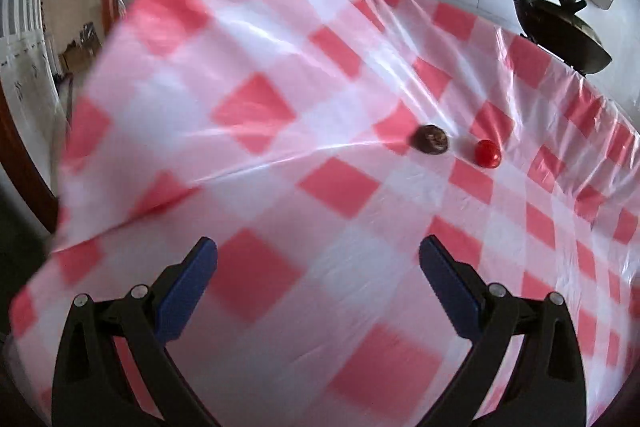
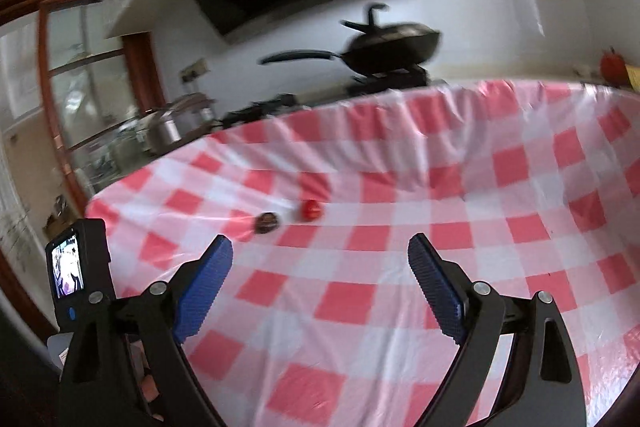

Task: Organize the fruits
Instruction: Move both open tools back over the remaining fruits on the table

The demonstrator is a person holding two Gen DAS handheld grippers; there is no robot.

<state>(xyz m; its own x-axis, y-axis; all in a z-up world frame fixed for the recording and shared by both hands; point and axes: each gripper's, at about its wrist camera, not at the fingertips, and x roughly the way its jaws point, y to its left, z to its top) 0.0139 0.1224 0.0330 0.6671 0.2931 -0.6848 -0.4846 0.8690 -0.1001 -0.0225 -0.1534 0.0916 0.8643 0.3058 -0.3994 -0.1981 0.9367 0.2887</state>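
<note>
Two small fruits lie side by side on the red-and-white checked tablecloth [image 1: 260, 107]: a dark brown round one [image 1: 431, 139] [image 2: 267, 222] and a bright red one [image 1: 487, 153] [image 2: 310, 209]. My left gripper [image 1: 318, 247] hangs open over the cloth, well short of both fruits, nothing between its blue pads. In the right wrist view my right gripper [image 2: 320, 247] is also wide open and empty, with the fruits ahead of it and a little to the left. Both views are blurred by motion.
A black frying pan [image 1: 560, 23] [image 2: 384, 45] sits on a stove beyond the table's far edge. Metal pots [image 2: 172, 127] stand behind the left end. The table's left corner [image 1: 72, 155] drops off. The left gripper's camera unit [image 2: 78, 273] shows at the left.
</note>
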